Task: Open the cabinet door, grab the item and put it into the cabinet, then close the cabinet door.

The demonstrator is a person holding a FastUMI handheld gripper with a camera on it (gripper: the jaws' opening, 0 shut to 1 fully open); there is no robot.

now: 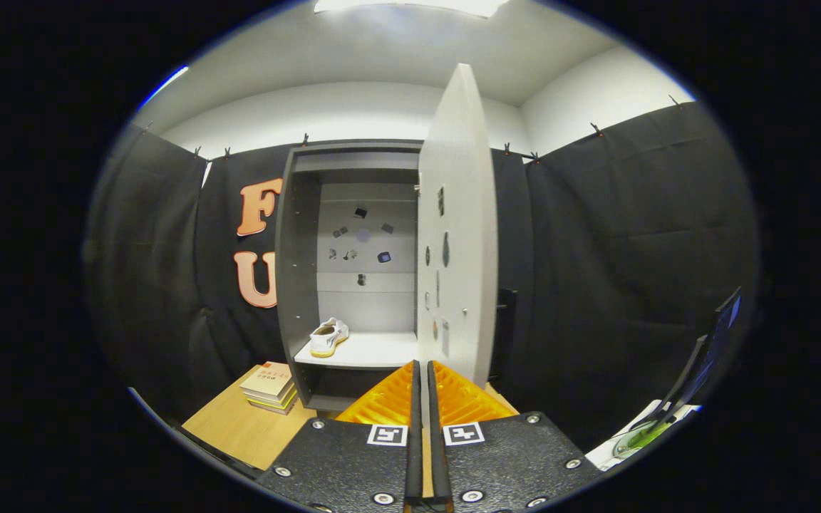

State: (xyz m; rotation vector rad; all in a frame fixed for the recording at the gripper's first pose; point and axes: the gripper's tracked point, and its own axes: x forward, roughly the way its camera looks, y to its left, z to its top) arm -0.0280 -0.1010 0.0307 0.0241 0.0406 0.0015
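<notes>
Behind the open door point(457, 235), shoe point(328, 336) shelved; jaws nearly closed.

A: Any legible text?
B: None that I can read. The top book point(268, 375) of the stack on the desk point(239, 427) carries small cover print, too blurred to make out.
A: Tool point(422, 370)?
B: Two square black-and-white markers, no lettering.

Shoe point(328, 337) on shelf point(368, 350) inside cabinet point(296, 271), books point(270, 387) left
</notes>
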